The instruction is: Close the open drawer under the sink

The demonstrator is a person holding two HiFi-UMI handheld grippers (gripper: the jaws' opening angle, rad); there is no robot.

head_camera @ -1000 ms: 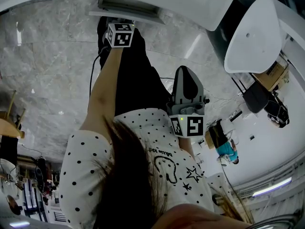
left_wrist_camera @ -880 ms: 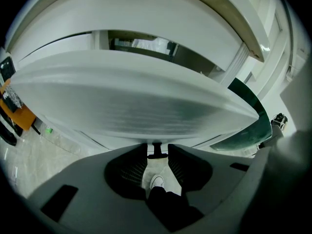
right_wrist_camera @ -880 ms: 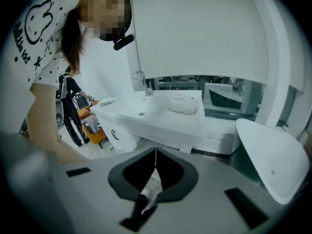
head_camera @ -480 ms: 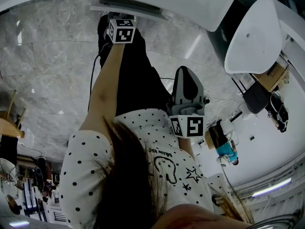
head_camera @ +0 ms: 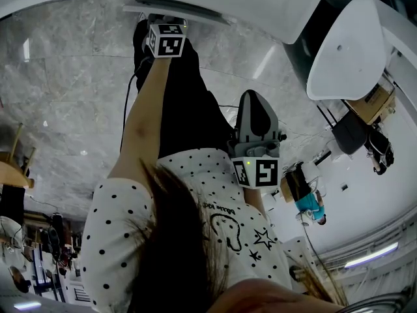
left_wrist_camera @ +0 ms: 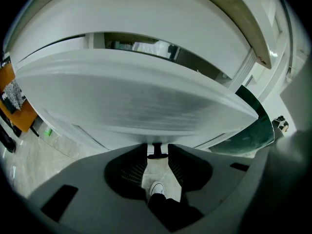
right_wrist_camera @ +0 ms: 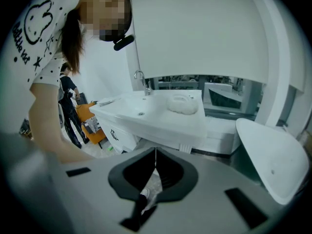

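Between the tips of my left gripper (left_wrist_camera: 157,152) sits the drawer's small dark handle (left_wrist_camera: 157,154). The jaws are drawn in to a narrow gap, and the handle's crossbar spans it from one side to the other. The white drawer (left_wrist_camera: 136,99) fills the left gripper view just above the handle. It stands pulled out beneath the sink's underside, and only a dark slit shows over its front, so I cannot make out anything inside. Down through the gap I see one white shoe (left_wrist_camera: 156,189) on the pale floor. My right gripper (right_wrist_camera: 155,160) is closed, its tips meeting in a thin line with nothing between them, and it hangs well apart from the drawer. Only its view shows the top of the sink (right_wrist_camera: 161,123): one tap (right_wrist_camera: 140,77) at the back and one white crumpled heap (right_wrist_camera: 183,104) lying on the top, away from the tap. It also shows a bystander (right_wrist_camera: 68,106) far off. The head view shows what neither gripper view does: both marker cubes, the left one (head_camera: 165,44) just below the drawer's edge and the right one (head_camera: 258,172) near my chest. It also takes in the marble floor (head_camera: 65,109) and one white oval shell (head_camera: 348,44) to the right.
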